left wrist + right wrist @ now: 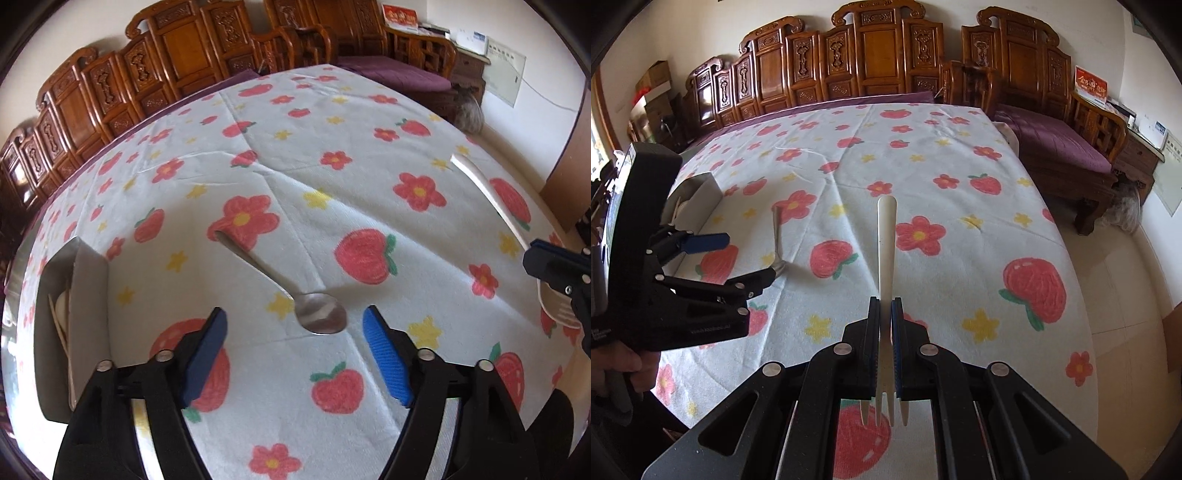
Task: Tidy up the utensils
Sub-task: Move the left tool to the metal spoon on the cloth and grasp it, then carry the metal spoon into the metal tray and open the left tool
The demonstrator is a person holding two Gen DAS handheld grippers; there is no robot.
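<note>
A metal spoon [295, 291] lies on the flowered tablecloth, bowl toward me, just ahead of my left gripper [295, 325], which is open and empty with a jaw on either side of the bowl. The spoon also shows in the right wrist view [777, 240], with the left gripper [748, 254] over it. My right gripper [885, 306] is shut on a cream plastic fork [886, 258], handle pointing away, tines toward the camera. The fork [491, 199] and right gripper [543, 258] show at the right edge of the left wrist view.
A grey open box [88, 295] holding chopsticks and a pale utensil stands at the table's left; it also shows in the right wrist view [705, 199]. Carved wooden benches [879, 55] line the wall behind. The table edge drops to tiled floor [1115, 258] on the right.
</note>
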